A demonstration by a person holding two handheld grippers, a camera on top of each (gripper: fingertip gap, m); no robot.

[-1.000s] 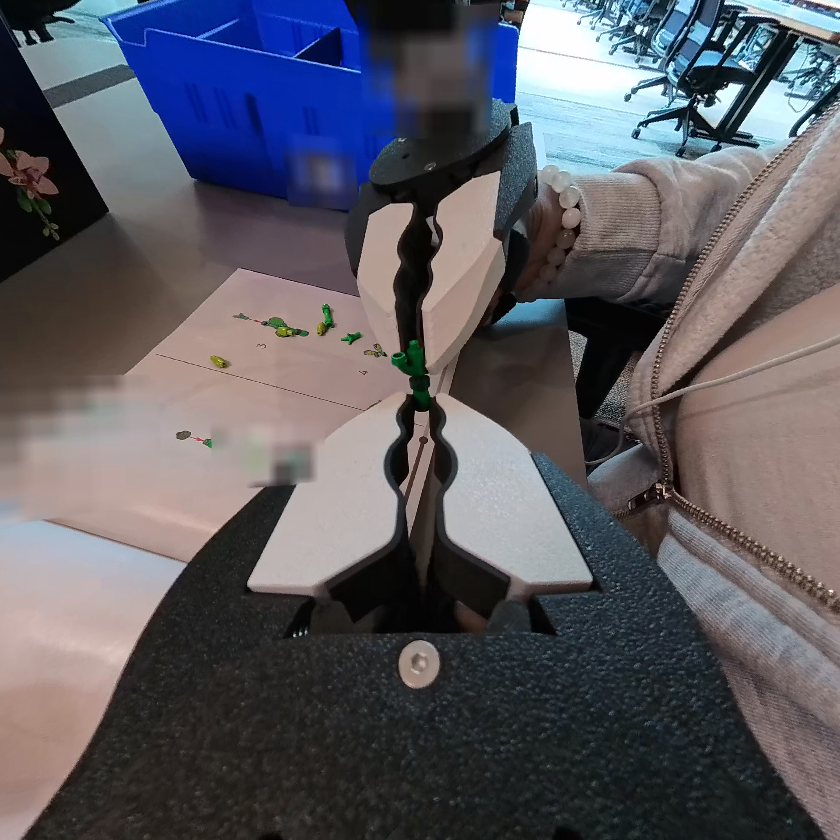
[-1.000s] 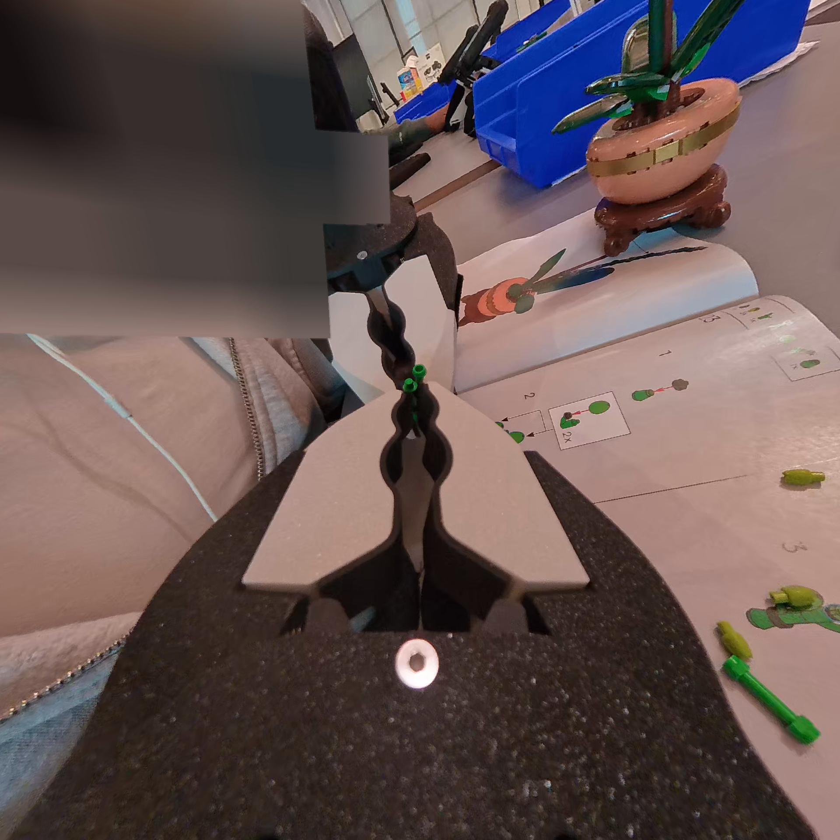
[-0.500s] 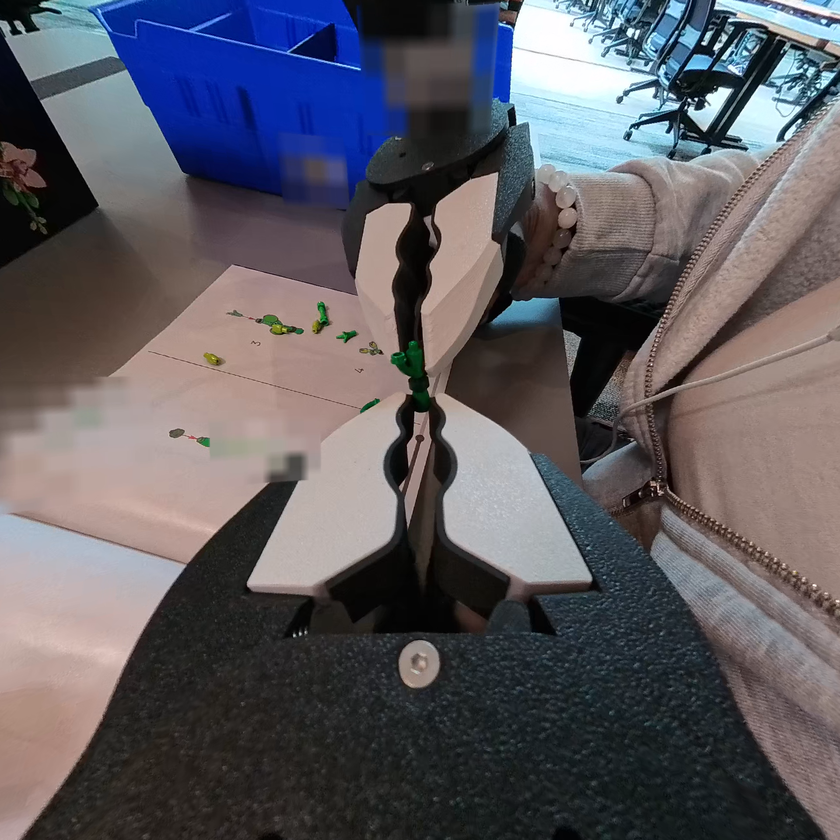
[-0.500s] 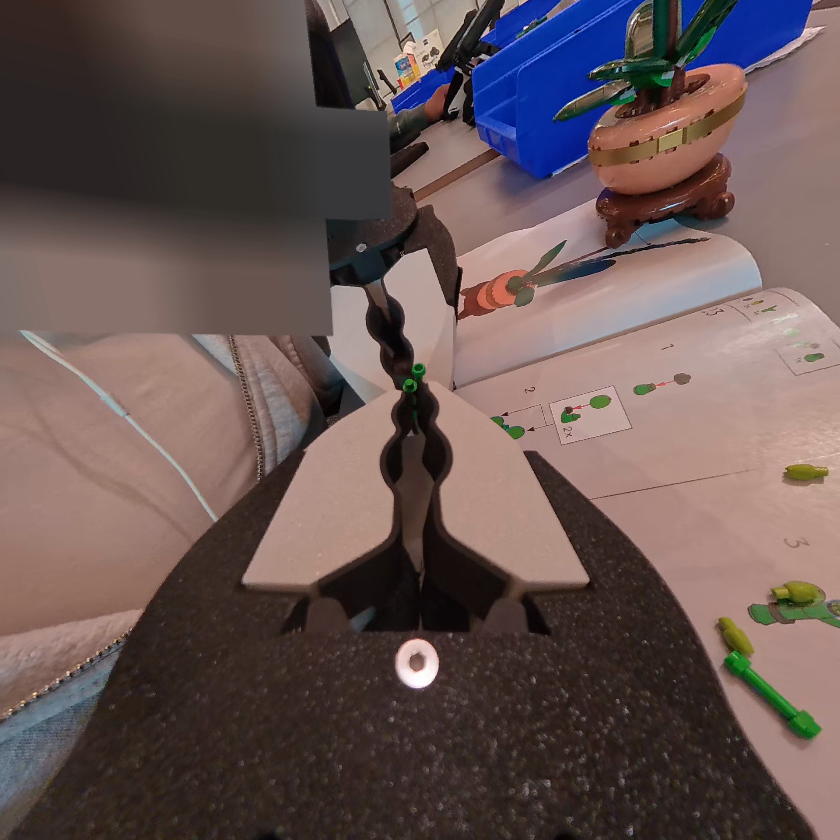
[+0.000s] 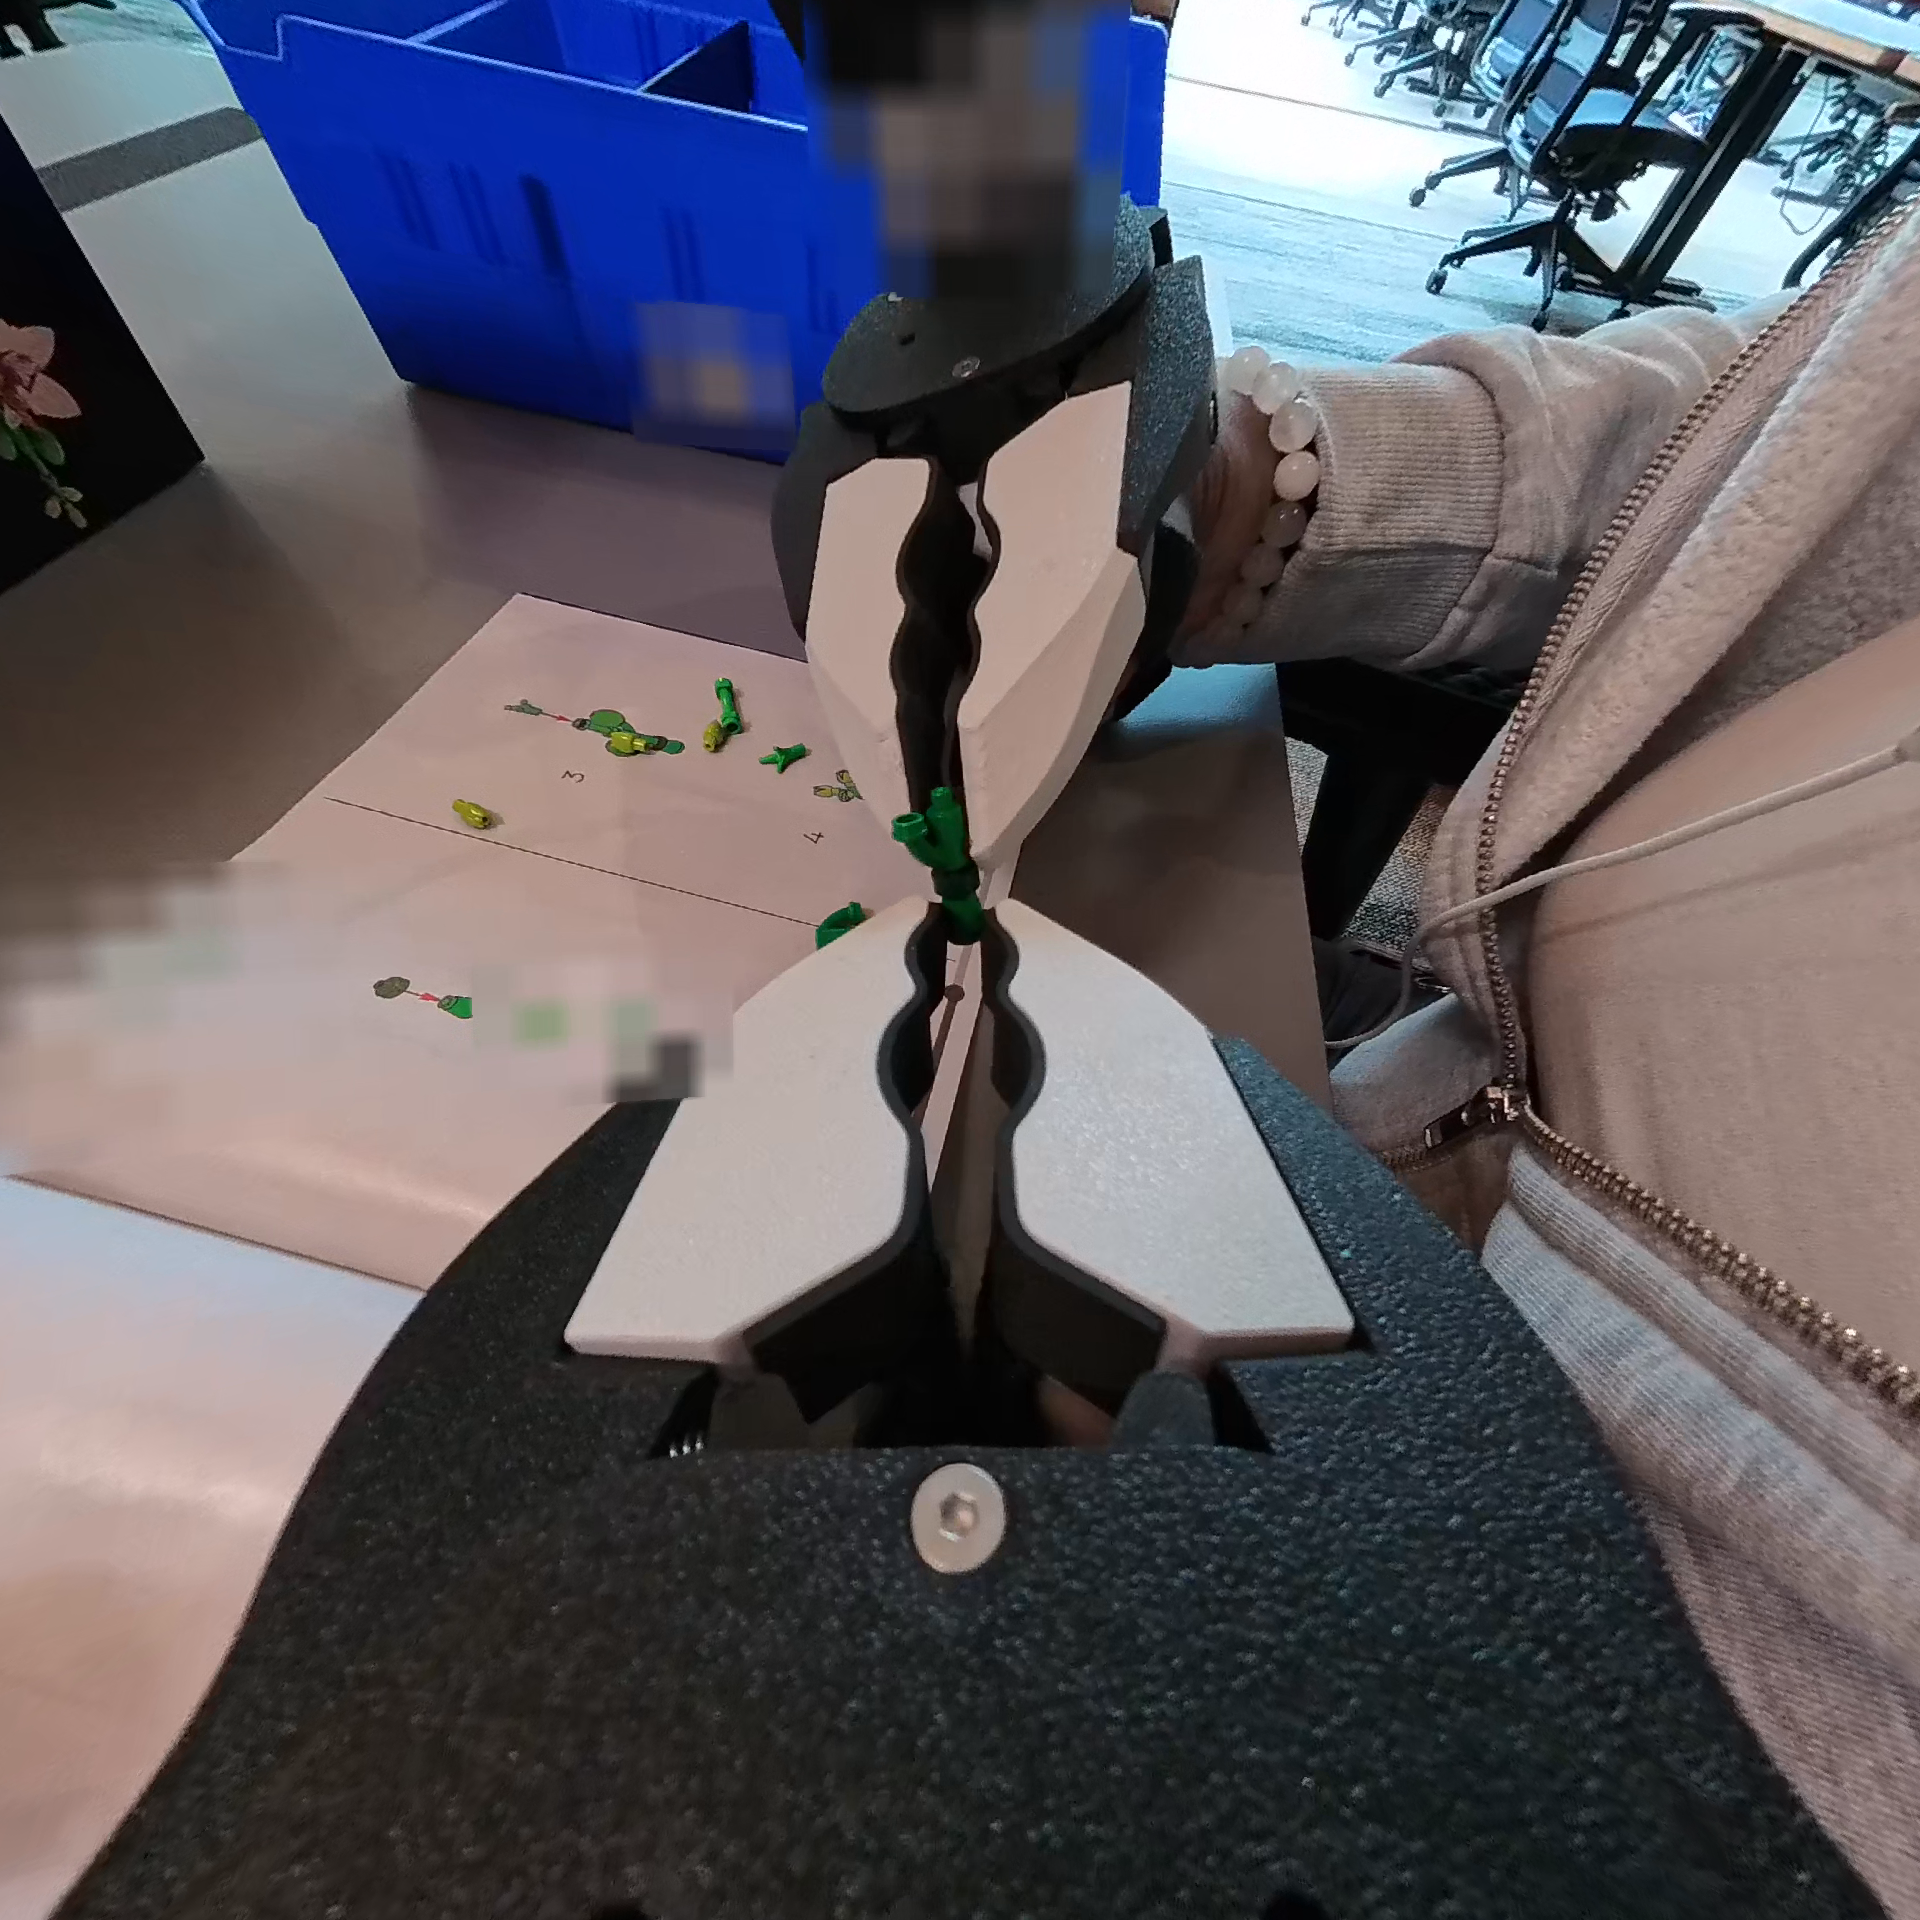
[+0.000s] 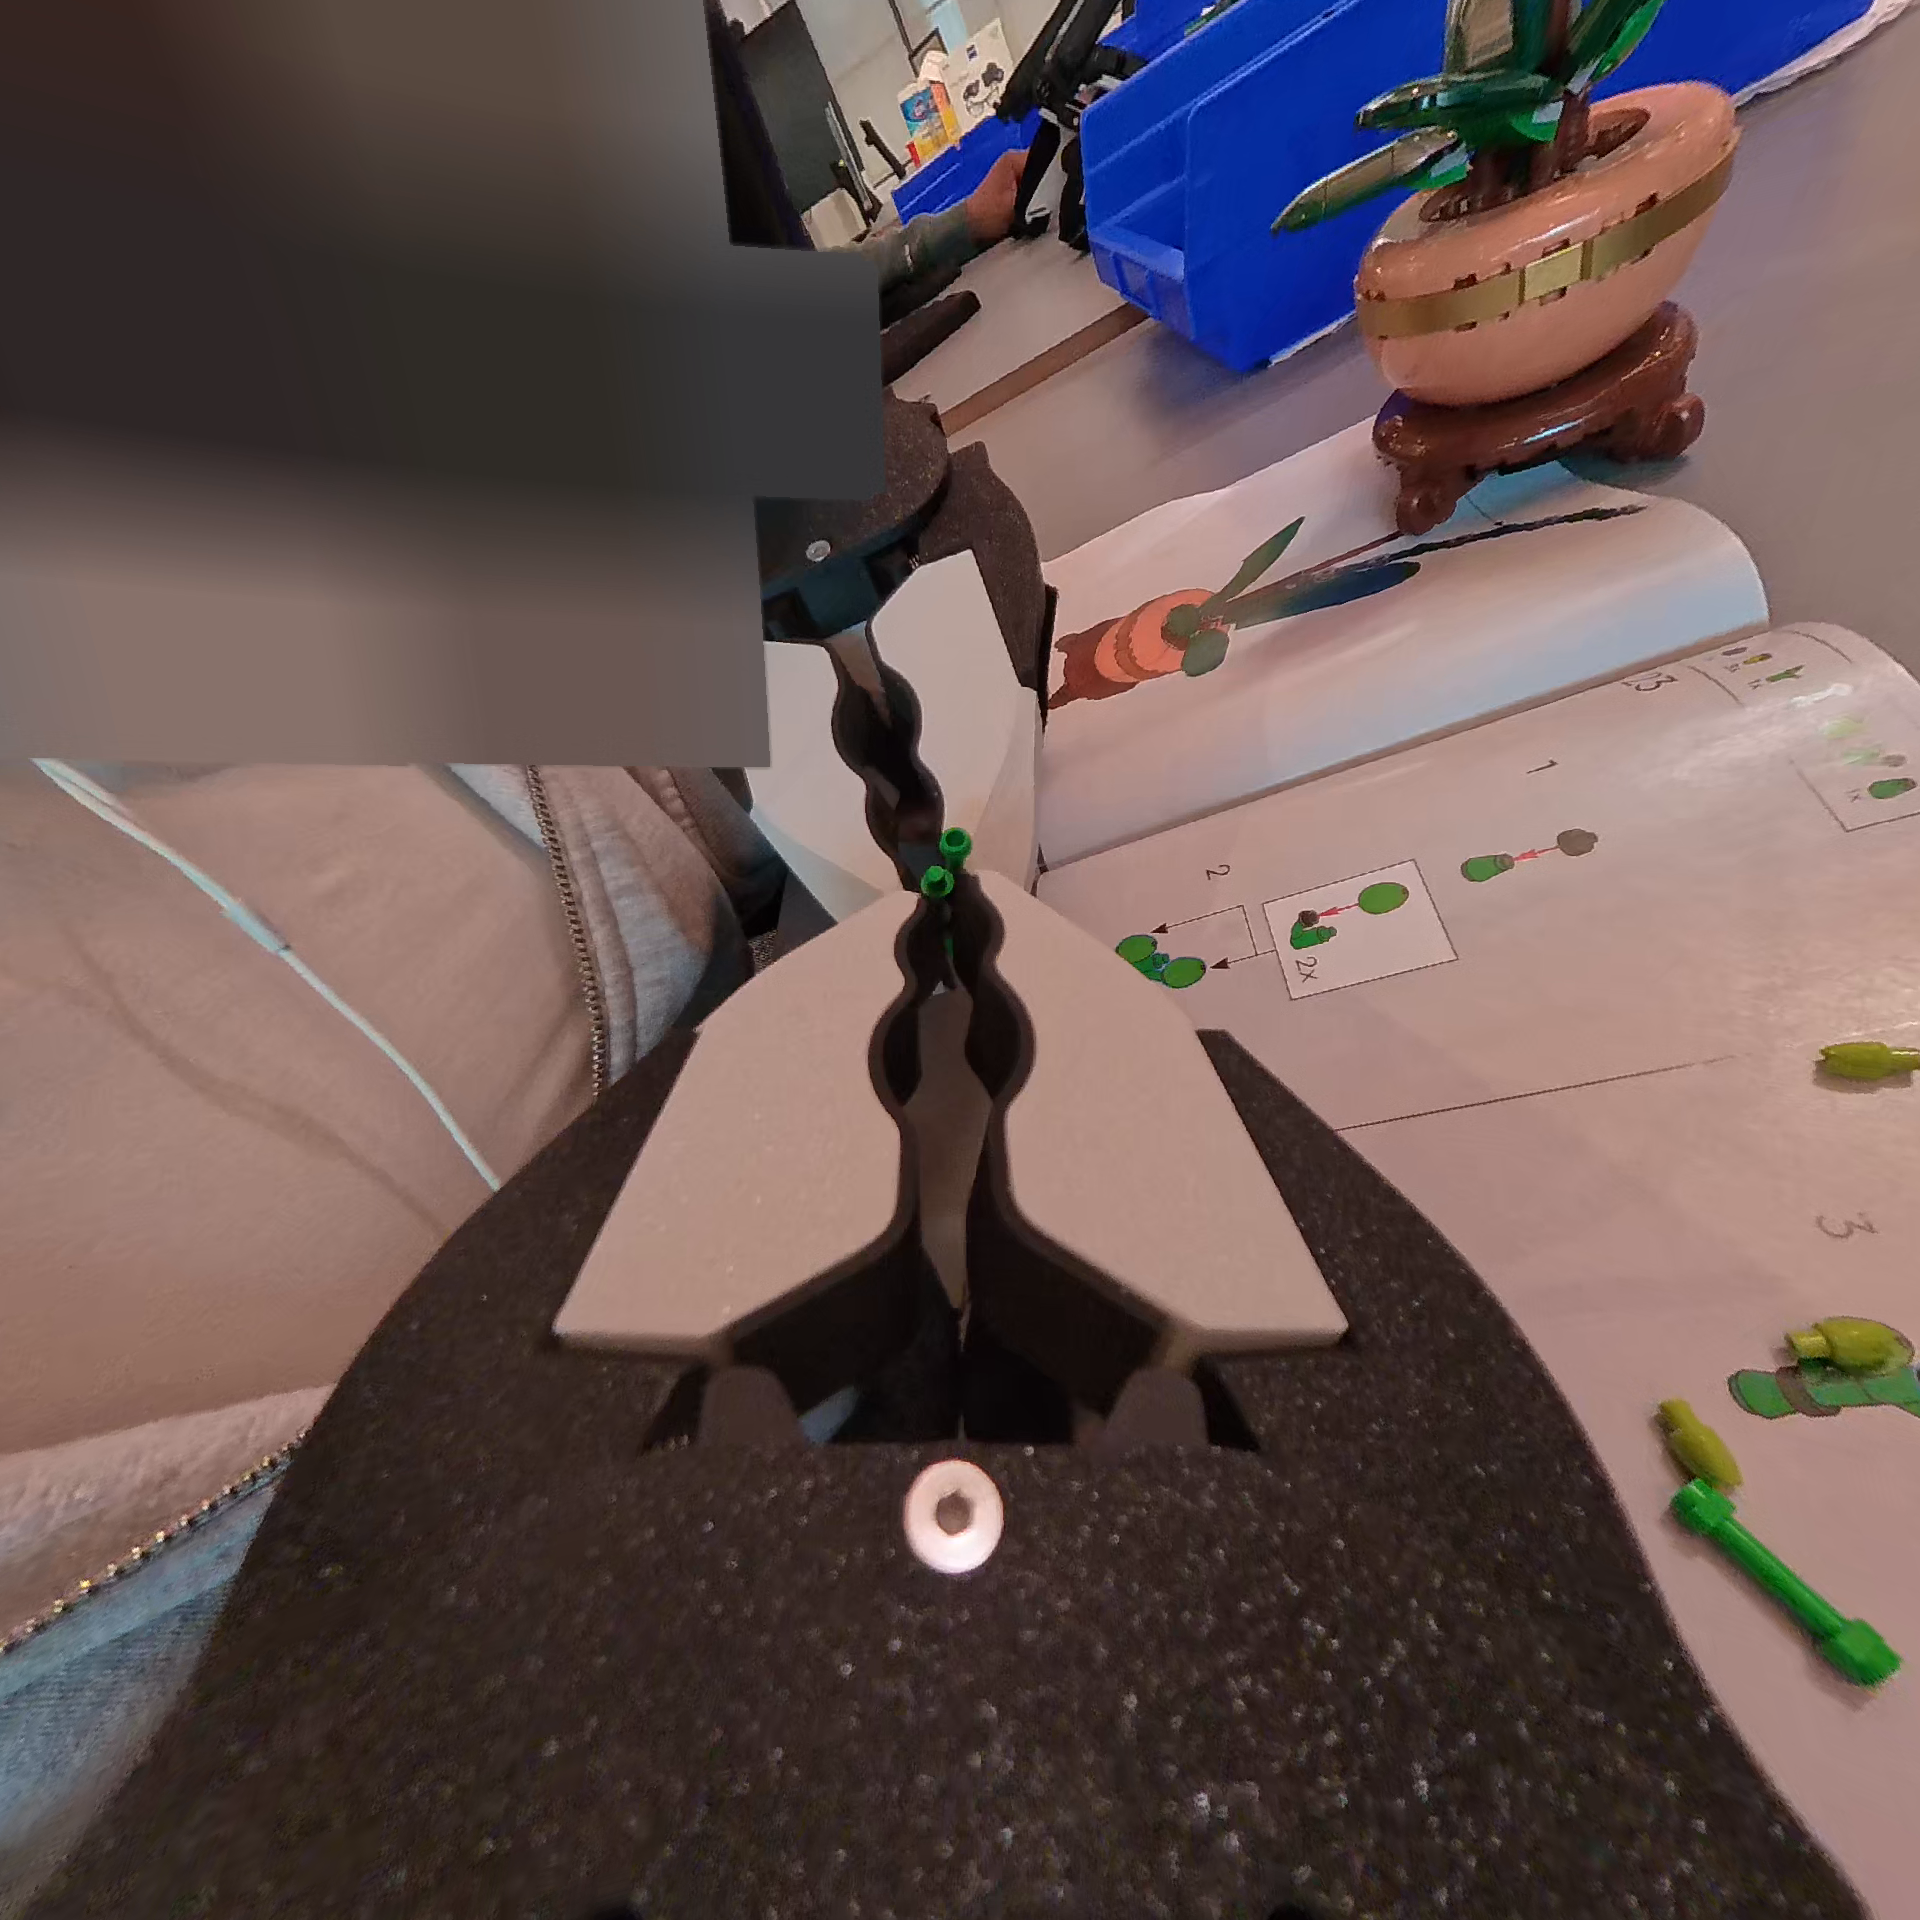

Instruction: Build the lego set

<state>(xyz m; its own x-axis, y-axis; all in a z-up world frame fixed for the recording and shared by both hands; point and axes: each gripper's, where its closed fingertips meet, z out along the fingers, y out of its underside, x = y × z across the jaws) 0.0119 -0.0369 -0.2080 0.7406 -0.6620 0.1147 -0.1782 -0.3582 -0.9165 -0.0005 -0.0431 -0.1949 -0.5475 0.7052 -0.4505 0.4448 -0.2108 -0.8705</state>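
A small green branched stem piece [image 5: 940, 847] is held in the air between the two grippers, above the open instruction booklet [image 5: 540, 873]. My left gripper [image 5: 961, 920] is shut on its lower end. My right gripper [image 5: 956, 831] comes from the far side, tip to tip with the left, and is shut on the upper end. In the right wrist view the right gripper [image 6: 948, 902] is shut on the stem [image 6: 940, 881], with two green studs sticking out. The left gripper [image 6: 920, 842] meets it from behind. The middle of the stem is hidden between the fingertips.
Loose green and lime pieces lie on the booklet [image 6: 1558, 1143]: a green bar [image 6: 1782, 1584], lime buds [image 6: 1699, 1455] [image 5: 476, 812], a small forked piece [image 5: 781, 756]. A built plant pot model [image 6: 1538, 270] stands behind the booklet. A blue bin [image 5: 520, 187] is beyond. The person's torso is close by. Less than 4 cm separates the two grippers' tips.
Both grippers stay shut on the green stem, tip to tip. The pair has only drifted slightly over the booklet; nothing was let go or picked up.
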